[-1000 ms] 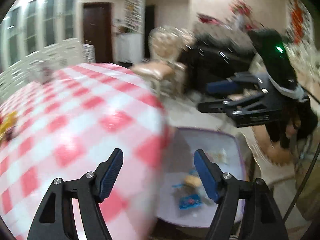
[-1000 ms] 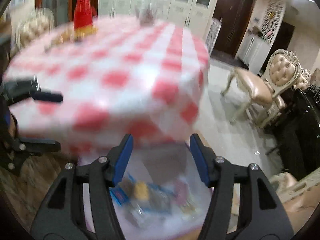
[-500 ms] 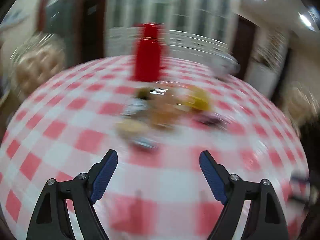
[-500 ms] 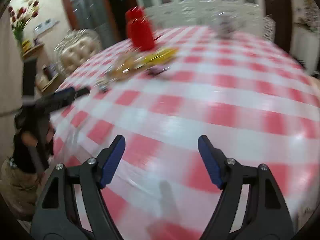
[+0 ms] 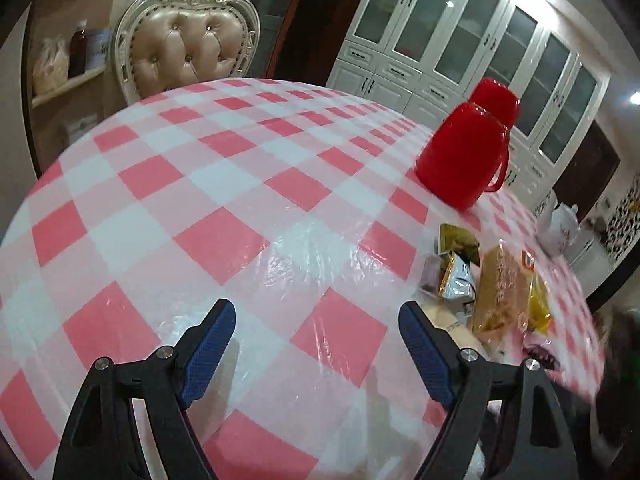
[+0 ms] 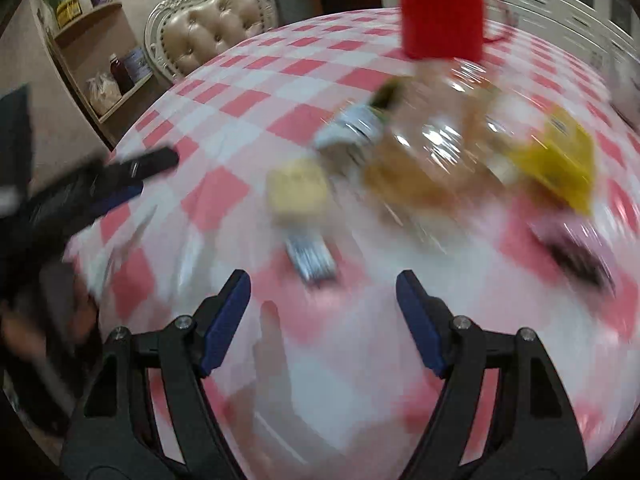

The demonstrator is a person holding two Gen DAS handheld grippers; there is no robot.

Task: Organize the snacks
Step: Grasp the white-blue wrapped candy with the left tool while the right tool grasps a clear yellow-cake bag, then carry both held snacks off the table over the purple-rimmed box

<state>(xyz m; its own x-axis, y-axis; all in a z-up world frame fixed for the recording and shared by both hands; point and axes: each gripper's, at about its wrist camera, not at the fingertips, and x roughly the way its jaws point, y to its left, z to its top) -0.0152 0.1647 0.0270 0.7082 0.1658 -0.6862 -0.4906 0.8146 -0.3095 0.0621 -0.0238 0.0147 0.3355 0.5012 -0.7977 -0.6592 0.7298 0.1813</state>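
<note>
A pile of snack packets lies on the red-and-white checked table (image 5: 224, 184). In the left wrist view it shows a clear bread bag (image 5: 504, 292), a gold foil packet (image 5: 454, 276) and a yellow packet (image 5: 540, 304) at the right. In the blurred right wrist view I see the bread bag (image 6: 432, 152), a yellow packet (image 6: 560, 164), a pale square snack (image 6: 298, 192), a small silver packet (image 6: 312, 256) and a dark packet (image 6: 576, 256). My left gripper (image 5: 316, 344) is open and empty over bare cloth, left of the pile. My right gripper (image 6: 324, 312) is open and empty just short of the silver packet.
A red lidded jug (image 5: 468, 152) stands behind the pile; it also shows in the right wrist view (image 6: 440, 12). A padded chair (image 5: 188, 48) stands at the far side. A shelf with jars (image 6: 108, 80) is at the left. The left gripper (image 6: 120, 184) shows at the right wrist view's left edge.
Both grippers swung up from the bin of snacks beside the table to over the tabletop. The left view has since turned left; the right gripper moved closer to the pile.
</note>
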